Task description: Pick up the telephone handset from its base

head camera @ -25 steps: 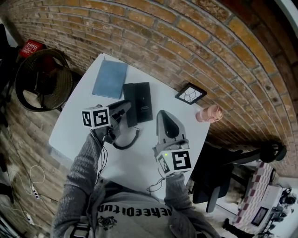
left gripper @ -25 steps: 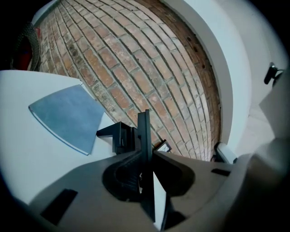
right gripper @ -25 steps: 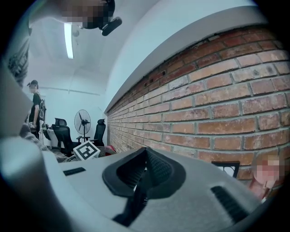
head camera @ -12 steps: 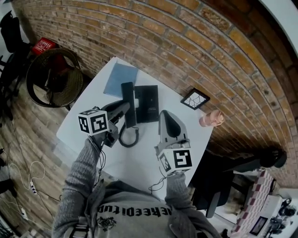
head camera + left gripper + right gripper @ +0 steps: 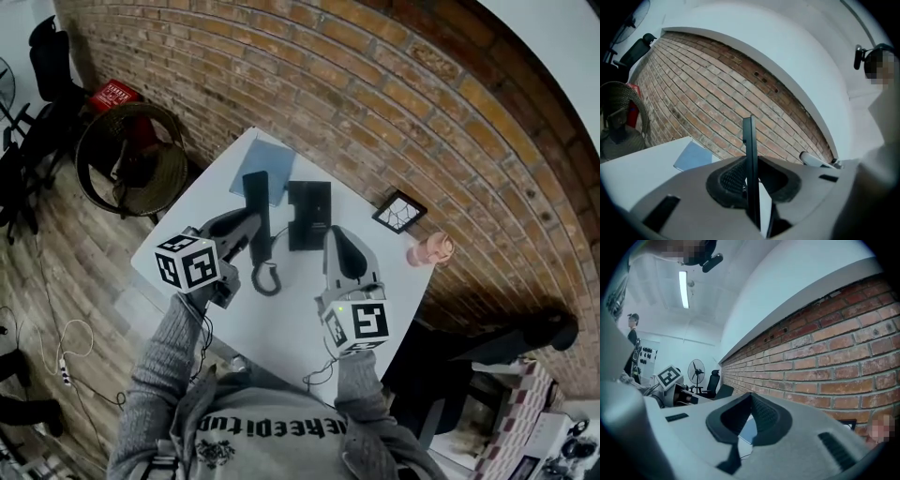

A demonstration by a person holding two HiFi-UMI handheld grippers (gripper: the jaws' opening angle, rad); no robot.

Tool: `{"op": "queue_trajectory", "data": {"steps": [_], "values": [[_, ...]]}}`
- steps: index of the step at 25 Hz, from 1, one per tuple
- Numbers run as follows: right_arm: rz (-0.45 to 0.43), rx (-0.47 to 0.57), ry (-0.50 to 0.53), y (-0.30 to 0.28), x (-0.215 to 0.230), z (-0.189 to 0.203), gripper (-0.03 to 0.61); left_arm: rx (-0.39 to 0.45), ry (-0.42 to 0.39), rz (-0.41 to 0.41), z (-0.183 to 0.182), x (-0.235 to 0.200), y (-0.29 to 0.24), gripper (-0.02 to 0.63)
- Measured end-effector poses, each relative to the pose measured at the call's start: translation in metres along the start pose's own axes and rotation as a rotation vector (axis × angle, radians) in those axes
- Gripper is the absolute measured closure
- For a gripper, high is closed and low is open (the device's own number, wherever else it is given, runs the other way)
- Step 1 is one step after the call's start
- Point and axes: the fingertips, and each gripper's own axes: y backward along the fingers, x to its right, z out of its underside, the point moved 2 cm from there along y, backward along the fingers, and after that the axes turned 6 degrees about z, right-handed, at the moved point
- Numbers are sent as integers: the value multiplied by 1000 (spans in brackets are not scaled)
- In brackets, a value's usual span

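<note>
Between the pads of the left gripper the telephone handset sits clamped, edge-on to that gripper's camera. A second ago it sat close against the base. Now it is raised clear, its far end over the blue notebook, with the cord trailing beneath the gripper. The right gripper, jaws together and empty, hovers with the base just ahead to its left.

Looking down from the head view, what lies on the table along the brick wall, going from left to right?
Along the wall: blue notebook → telephone base → small picture frame → pink cup.
</note>
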Motion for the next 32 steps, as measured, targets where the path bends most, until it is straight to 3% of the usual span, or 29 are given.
{"op": "queue_trajectory", "data": {"steps": [24,32], "values": [[-67,97,62,56,-54,-60,574,206,-210,-193,-48,73,136,543],[-61,116,74,77,-64,-72,574,270,-243,-234,-52,94,170,543]]}}
